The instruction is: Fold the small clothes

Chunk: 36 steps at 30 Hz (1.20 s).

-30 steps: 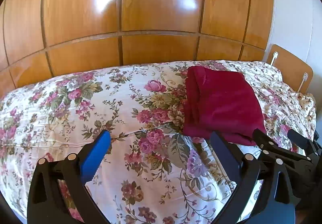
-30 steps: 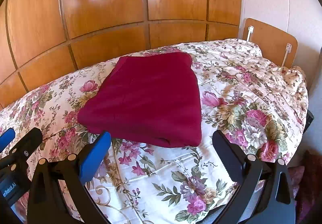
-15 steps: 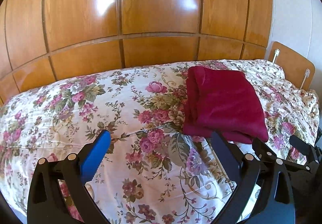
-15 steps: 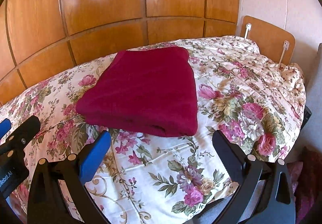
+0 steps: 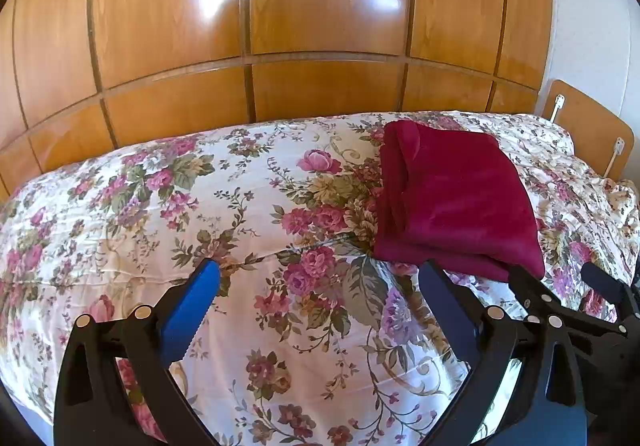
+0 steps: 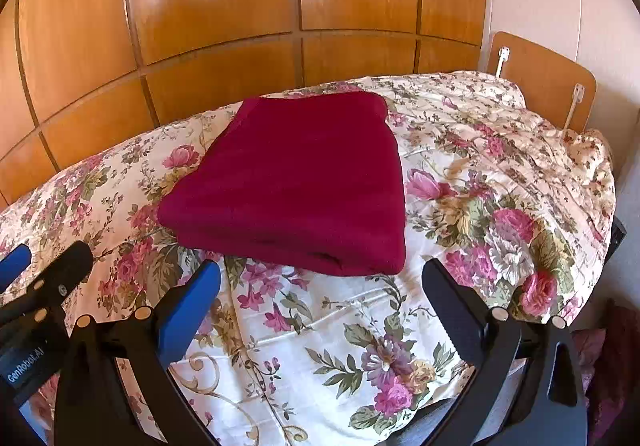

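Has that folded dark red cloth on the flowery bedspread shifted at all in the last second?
No. The folded dark red cloth lies on the same roses of the floral bedspread; only the camera drifted. Both tools, left and right, are open and touch nothing.

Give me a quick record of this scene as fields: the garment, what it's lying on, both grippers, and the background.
garment: dark red cloth, folded into a flat stack
surface: floral bedspread, cloth resting on it
left gripper: open, empty, short of the cloth
right gripper: open, empty, short of the cloth's near edge
background: wooden panelled wall
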Each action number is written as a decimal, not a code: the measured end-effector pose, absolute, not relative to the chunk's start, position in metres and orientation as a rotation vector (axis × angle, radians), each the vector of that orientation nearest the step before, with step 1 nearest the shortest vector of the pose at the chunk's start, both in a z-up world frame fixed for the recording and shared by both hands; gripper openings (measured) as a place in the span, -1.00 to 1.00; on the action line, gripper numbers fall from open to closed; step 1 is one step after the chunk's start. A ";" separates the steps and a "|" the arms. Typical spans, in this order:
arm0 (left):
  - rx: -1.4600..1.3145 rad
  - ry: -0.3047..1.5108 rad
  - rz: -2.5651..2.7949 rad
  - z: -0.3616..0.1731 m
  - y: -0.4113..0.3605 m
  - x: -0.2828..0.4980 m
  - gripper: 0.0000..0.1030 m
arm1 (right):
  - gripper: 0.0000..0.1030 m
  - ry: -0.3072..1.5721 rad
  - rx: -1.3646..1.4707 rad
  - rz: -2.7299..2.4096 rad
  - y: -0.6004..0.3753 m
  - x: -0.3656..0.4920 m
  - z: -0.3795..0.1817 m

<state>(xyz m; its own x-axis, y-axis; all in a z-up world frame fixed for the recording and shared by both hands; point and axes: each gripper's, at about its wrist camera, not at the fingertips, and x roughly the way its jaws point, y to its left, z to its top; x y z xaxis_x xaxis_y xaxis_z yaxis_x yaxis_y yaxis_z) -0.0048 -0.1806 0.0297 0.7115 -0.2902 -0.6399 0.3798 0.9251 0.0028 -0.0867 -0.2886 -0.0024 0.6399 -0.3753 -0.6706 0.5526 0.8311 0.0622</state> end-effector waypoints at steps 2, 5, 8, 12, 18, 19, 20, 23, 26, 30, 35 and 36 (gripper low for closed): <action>0.138 0.679 -0.369 0.030 -0.179 -0.005 0.91 | 0.95 0.695 0.267 -0.540 -0.287 -0.086 -0.001; 0.136 0.674 -0.366 0.030 -0.177 -0.004 0.91 | 0.95 0.684 0.252 -0.540 -0.284 -0.087 0.001; 0.132 0.674 -0.356 0.030 -0.176 -0.003 0.91 | 0.95 0.681 0.229 -0.543 -0.282 -0.087 0.001; 0.133 0.678 -0.348 0.030 -0.175 -0.002 0.91 | 0.95 0.677 0.235 -0.545 -0.283 -0.087 0.001; 0.140 0.674 -0.352 0.030 -0.178 -0.002 0.91 | 0.95 0.683 0.239 -0.544 -0.286 -0.087 -0.002; 0.142 0.672 -0.354 0.031 -0.178 -0.002 0.91 | 0.95 0.682 0.240 -0.544 -0.286 -0.087 -0.002; 0.143 0.670 -0.355 0.031 -0.178 -0.002 0.91 | 0.95 0.682 0.242 -0.544 -0.286 -0.087 -0.002; 0.148 0.667 -0.357 0.032 -0.180 -0.003 0.91 | 0.95 0.682 0.240 -0.543 -0.286 -0.087 -0.002; 0.146 0.657 -0.356 0.035 -0.180 -0.004 0.91 | 0.95 0.689 0.247 -0.544 -0.287 -0.086 -0.004; 0.142 0.652 -0.359 0.037 -0.177 -0.004 0.91 | 0.95 0.692 0.249 -0.544 -0.285 -0.086 -0.005; 0.143 0.634 -0.358 0.038 -0.176 -0.005 0.91 | 0.95 0.702 0.250 -0.538 -0.284 -0.083 -0.007; 0.143 0.637 -0.362 0.037 -0.175 -0.005 0.91 | 0.95 0.703 0.250 -0.538 -0.284 -0.083 -0.007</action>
